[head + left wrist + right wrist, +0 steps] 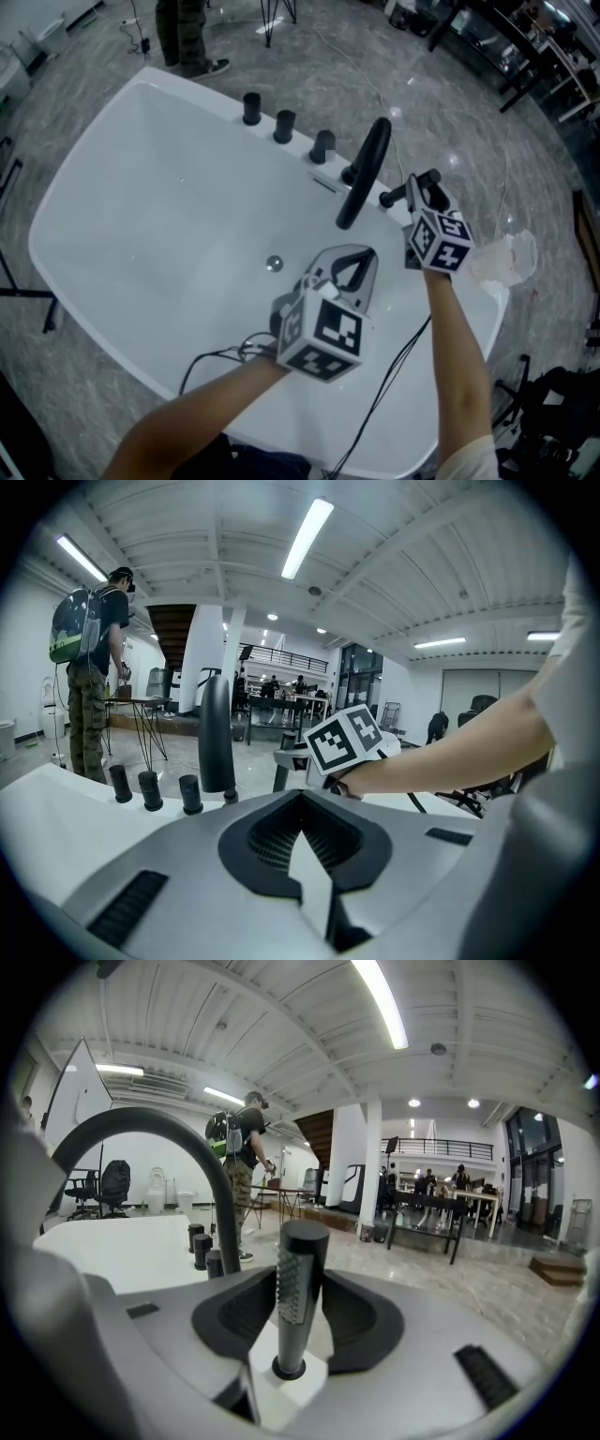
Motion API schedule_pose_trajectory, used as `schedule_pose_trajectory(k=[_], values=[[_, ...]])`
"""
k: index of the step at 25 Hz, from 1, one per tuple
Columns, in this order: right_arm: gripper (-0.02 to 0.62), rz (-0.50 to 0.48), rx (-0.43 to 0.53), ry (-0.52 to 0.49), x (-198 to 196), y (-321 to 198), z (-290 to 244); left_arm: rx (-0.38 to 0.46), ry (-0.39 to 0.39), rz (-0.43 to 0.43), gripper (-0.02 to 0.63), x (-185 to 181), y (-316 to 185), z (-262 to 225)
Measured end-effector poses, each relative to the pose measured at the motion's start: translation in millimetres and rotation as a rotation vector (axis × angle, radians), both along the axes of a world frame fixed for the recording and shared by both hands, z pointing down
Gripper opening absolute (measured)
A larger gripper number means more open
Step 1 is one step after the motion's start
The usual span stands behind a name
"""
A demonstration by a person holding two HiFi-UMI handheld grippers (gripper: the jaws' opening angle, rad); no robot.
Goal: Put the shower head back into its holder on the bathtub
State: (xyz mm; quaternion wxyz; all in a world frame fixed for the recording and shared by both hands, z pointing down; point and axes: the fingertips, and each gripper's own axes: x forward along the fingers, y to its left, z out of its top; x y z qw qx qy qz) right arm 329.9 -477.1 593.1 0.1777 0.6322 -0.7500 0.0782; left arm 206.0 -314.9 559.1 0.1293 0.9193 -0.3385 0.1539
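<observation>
- Left gripper (364, 253), nearest the camera, is held over the bathtub (141, 187) on the near side of the spout (364, 173). Its jaw tips are pressed together and nothing is carried between them. No part in the task is judged for it at this point.
- Right gripper (300, 1241) is set just to the right of the spout, over the tub rim.
- Shower head (301, 1288) is seen upright between the right jaws, which are closed round it. The pads appear to touch it on both sides, though the contact on the far side cannot be fully confirmed.
- The foot of the shower head is seen inside the holder (289, 1369), a dark ring in the white rim just right of the spout. It looks seated rather than hovering.
- Three knobs (284, 126) are lined along the rim to the left of the spout, well apart from both grippers.
- Step in hand, as judged: the end of placement, with the shower head lowered into its holder and the grip not yet given up.
- Next move, as judged: the right jaws are to be spread evenly so that the shower head is not tipped, then the gripper is to be drawn straight back, away from the spout.
- Risk noted: a sideways pull on release could lift or tilt the shower head out of the ring.
</observation>
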Motion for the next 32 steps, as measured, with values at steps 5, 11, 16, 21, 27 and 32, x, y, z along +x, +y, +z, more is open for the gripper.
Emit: schedule_pose_trajectory(k=[5,11,16,21,27,32], values=[[0.15,0.033,-0.012,0.001,11,5,-6,-0.005,0.005,-0.013,0.005,-5,2,-5],[0.153,0.042,-0.016,-0.023,8,27,-19,-0.005,-0.006,-0.02,0.005,-13,10,-16],[0.153,0.046,0.0,-0.074,-7,55,-46,-0.01,0.005,-0.045,0.005,-22,20,-34],[0.153,0.052,0.013,-0.114,-28,93,-76,-0.013,0.027,-0.065,0.005,-33,34,-60],[0.153,0.066,0.05,-0.155,-60,142,-119,0.015,0.042,-0.043,0.005,-43,55,-92],[0.136,0.064,0.082,-0.129,-84,188,-165,0.012,0.062,-0.022,0.005,-55,77,-116]])
